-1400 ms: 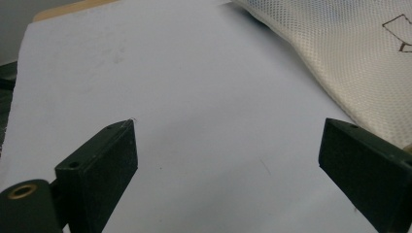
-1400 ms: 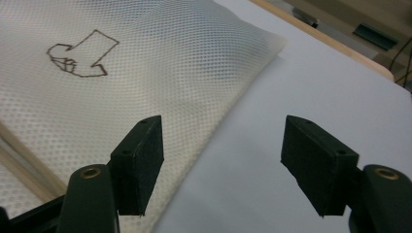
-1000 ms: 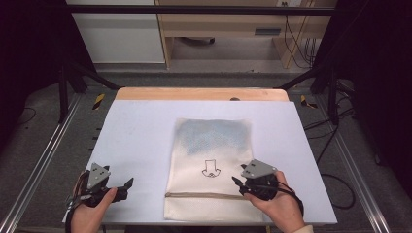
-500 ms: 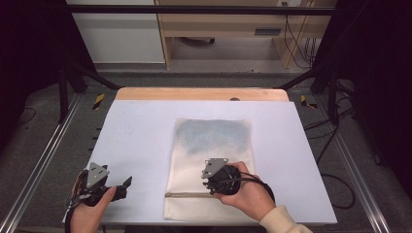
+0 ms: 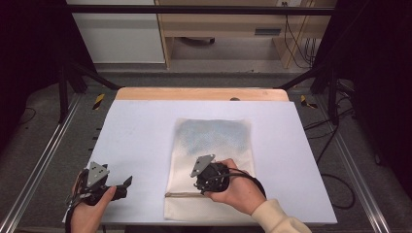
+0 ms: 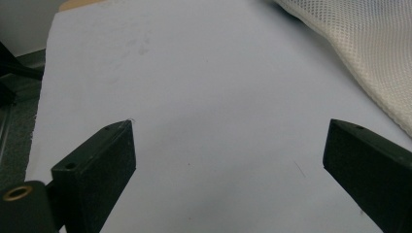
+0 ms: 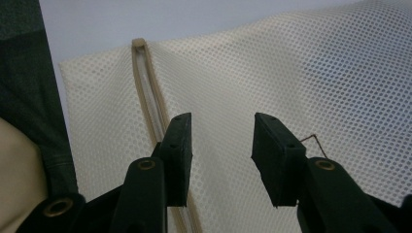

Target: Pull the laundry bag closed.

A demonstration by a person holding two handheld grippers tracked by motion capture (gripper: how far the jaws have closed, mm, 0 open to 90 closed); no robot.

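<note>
A cream mesh bag [image 5: 214, 141] lies flat on the pale table [image 5: 136, 126], with its tan zipper [image 5: 182, 195] running across near the front end. My right gripper [image 5: 200, 183] hovers over the bag's lower middle, pointing left and down. In the right gripper view its jaws [image 7: 221, 121] stand a little apart above the mesh [image 7: 340, 73], the left one just over the zipper [image 7: 145, 87]; they have just been closing somewhat, with nothing pinched between them. My left gripper [image 5: 125, 187] rests at the front left, wide open [image 6: 228, 128] over bare table, the bag's edge [image 6: 359, 43] to its right.
A wooden strip [image 5: 201, 93] borders the table's far edge. Metal rails [image 5: 43, 160] run along both sides, and a cable [image 5: 335, 184] loops on the floor at the right. Shelving stands beyond the table.
My right hand has slid left from the bag's right edge to above its lower middle by the zipper. The left hand has stayed put.
</note>
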